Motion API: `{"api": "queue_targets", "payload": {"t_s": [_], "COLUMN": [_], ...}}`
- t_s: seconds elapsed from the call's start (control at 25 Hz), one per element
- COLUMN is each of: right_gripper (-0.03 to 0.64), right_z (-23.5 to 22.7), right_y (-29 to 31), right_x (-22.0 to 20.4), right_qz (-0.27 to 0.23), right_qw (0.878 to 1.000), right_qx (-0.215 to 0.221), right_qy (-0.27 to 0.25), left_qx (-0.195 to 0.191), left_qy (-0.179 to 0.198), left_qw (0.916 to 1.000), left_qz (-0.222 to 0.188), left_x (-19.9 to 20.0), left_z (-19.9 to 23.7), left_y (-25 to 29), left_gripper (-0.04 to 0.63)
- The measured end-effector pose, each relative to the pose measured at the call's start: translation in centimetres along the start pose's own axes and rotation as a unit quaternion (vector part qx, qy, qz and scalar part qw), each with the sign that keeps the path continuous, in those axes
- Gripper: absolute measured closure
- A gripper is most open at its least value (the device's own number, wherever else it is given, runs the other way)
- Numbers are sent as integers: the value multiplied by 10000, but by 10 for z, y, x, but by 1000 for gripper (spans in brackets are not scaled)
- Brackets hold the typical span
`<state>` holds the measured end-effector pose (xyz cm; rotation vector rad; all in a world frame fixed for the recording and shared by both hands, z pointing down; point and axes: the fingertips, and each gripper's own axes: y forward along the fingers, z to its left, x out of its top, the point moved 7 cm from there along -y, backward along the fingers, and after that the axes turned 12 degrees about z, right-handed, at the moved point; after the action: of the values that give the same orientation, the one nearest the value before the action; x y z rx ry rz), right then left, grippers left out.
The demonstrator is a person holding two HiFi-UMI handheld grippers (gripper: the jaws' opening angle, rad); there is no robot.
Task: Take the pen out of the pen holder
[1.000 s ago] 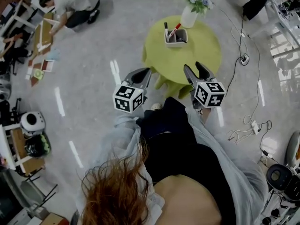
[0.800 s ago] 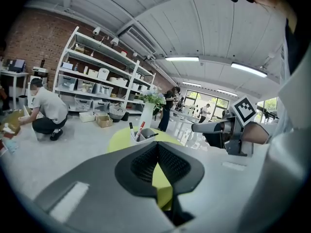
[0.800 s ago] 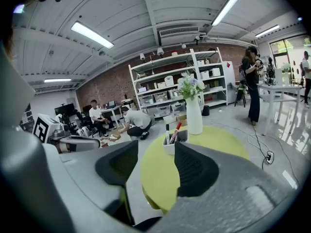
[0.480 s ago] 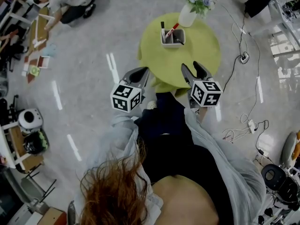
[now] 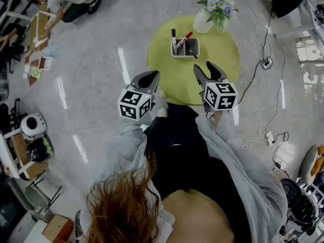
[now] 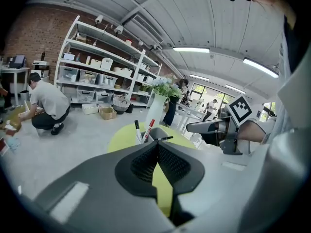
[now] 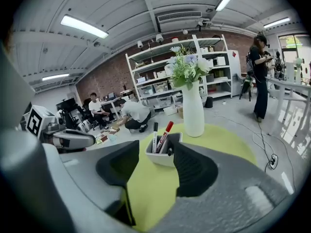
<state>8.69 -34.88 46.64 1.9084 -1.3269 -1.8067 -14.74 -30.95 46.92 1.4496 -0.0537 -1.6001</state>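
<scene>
Ribbed right hand-held gripper [image 7: 156, 142] spread, empty, just narrowing (left hand-held gripper [image 6: 158, 142] pressed together) before boxy pen holder [image 7: 162, 157].

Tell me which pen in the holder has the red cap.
The middle pen, leaning right beside the upright black-capped pen in the white holder; the third pen is black too.
</scene>
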Motion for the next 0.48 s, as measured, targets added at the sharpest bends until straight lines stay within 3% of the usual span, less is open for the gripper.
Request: {"api": "queue_targets", "payload": {"t_s": [0.48], "right_gripper": [397], "right_z": [-34], "right_y": [68], "right_x": [53], "right_qz": [325], "right_qw": [9985], "right_qx": [371], "right_qy": [-240], "left_qx": [272], "left_qy": [-303], "left_qw": [9988], "left_qz": [270], "left_x": [15], "left_z": [28], "left_y": [35], "left_gripper": [578]}}
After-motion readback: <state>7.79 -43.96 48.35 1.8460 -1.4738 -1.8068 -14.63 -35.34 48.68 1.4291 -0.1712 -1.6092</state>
